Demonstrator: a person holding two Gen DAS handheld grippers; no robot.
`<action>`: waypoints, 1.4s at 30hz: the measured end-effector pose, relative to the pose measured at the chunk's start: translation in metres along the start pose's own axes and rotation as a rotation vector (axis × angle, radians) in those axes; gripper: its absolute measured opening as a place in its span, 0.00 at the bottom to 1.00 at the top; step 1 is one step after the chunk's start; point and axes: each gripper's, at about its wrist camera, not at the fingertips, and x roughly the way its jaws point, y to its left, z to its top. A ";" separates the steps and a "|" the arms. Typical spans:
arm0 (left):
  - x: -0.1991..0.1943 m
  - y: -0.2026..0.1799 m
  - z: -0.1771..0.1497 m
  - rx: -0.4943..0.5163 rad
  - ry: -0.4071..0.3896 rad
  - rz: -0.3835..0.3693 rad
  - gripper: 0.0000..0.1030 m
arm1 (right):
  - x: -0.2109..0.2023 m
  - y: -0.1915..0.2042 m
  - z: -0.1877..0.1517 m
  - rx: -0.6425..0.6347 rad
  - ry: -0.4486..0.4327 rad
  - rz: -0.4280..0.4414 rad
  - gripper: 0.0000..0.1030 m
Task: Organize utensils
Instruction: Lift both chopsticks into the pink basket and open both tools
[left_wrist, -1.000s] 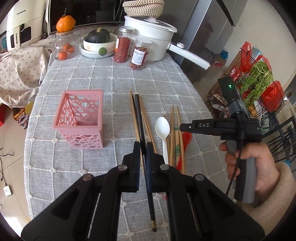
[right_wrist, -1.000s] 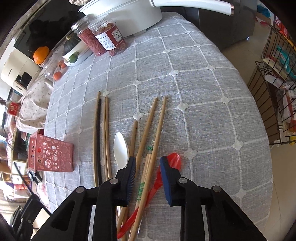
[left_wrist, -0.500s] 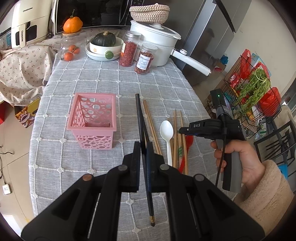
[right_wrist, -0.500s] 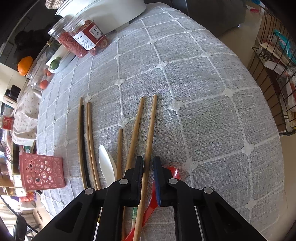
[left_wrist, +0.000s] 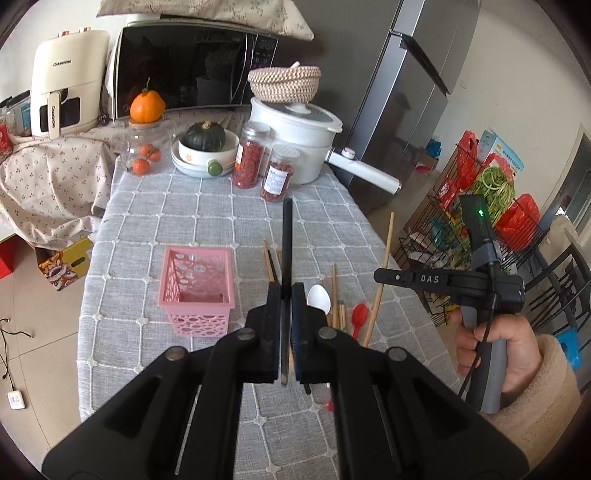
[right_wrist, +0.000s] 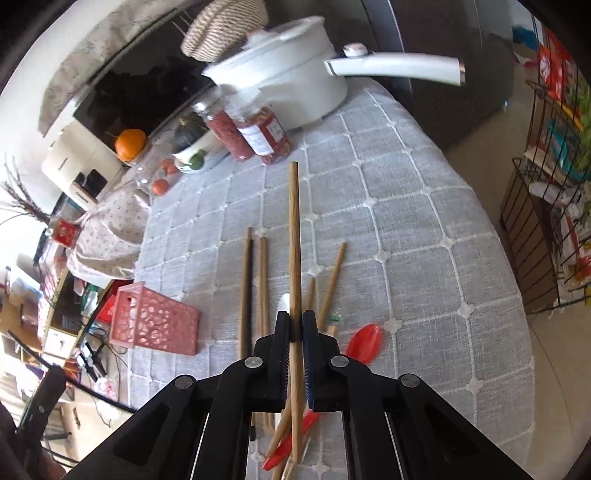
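Left wrist view: left gripper (left_wrist: 283, 295), clamped on a black chopstick (left_wrist: 287, 236), has lifted it off the grey checked tablecloth (left_wrist: 207, 218); pink basket (left_wrist: 195, 284) at nine o'clock.

Right wrist view: right gripper (right_wrist: 294, 328) has closed on a bamboo chopstick (right_wrist: 294, 236), now raised; fridge (right_wrist: 461, 40) at one o'clock.

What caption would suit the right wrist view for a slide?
Right gripper shut on a wooden chopstick, above more utensils and a pink basket.
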 end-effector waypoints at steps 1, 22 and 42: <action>-0.006 0.000 0.002 -0.002 -0.026 -0.003 0.06 | -0.009 0.011 -0.001 -0.023 -0.026 0.009 0.06; -0.052 0.056 0.043 -0.132 -0.383 0.142 0.06 | -0.090 0.109 -0.003 -0.172 -0.381 0.192 0.06; 0.043 0.099 0.051 -0.201 -0.114 0.211 0.06 | -0.024 0.153 0.009 -0.151 -0.469 0.241 0.06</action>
